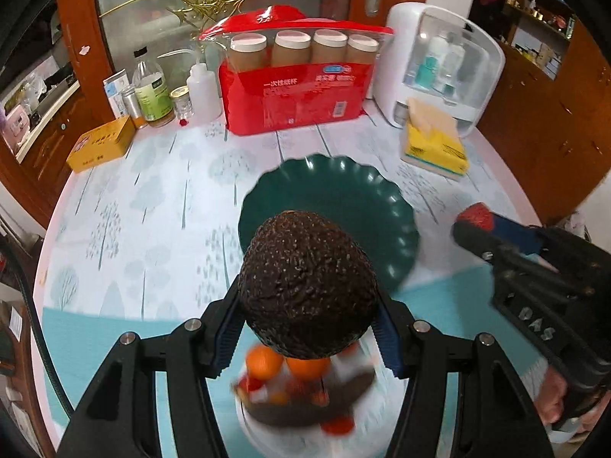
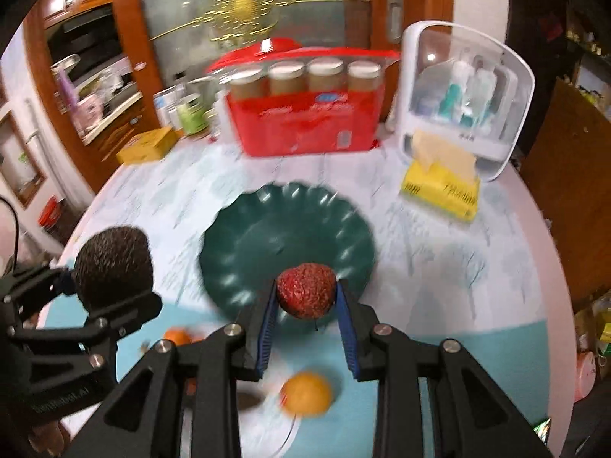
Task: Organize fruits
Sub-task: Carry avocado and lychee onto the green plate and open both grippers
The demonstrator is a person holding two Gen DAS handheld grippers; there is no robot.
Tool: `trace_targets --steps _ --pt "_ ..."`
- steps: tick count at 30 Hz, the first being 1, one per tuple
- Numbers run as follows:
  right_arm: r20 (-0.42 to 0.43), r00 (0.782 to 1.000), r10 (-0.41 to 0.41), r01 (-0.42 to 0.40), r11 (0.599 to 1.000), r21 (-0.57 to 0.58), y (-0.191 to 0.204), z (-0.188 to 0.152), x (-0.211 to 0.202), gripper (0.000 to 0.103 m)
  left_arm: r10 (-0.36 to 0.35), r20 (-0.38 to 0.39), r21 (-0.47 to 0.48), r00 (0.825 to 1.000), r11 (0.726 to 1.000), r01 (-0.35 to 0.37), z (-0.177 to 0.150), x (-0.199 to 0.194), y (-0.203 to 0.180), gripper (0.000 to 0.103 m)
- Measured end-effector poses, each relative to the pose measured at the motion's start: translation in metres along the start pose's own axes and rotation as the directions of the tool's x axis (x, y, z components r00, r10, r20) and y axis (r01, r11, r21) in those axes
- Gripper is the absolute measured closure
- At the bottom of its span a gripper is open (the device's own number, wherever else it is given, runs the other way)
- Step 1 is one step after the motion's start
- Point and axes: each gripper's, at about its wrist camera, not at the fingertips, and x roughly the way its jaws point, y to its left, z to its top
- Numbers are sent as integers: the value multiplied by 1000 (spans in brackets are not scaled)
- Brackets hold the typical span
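My left gripper [image 1: 307, 328] is shut on a dark bumpy avocado [image 1: 307, 284] and holds it above the table, just before the near rim of the empty green scalloped plate [image 1: 362, 206]. My right gripper [image 2: 305, 305] is shut on a red lychee [image 2: 305, 290], held over the near edge of the green plate [image 2: 267, 236]. The right gripper also shows in the left wrist view [image 1: 471, 225], the left one in the right wrist view [image 2: 110, 267]. Below lies a white plate [image 1: 275, 435] with oranges [image 1: 263, 360], small red fruits and another avocado [image 1: 290, 414], blurred.
At the back stand a red bag of paper cups [image 1: 294, 87], a white dispenser box [image 1: 443, 65], a yellow tissue pack [image 1: 435, 141], bottles [image 1: 152, 91] and a yellow tin [image 1: 101, 143]. The round table has a tree-print cloth [image 1: 152, 210].
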Motion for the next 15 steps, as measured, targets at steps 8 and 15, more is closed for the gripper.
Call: trace_targets --steps 8,15 --pt "-121 989 -81 73 995 -68 3 24 85 72 67 -90 -74 994 995 -74 25 93 24 44" --pt "-231 966 -113 62 974 -216 28 21 132 72 85 -179 -65 980 993 -98 13 130 29 44"
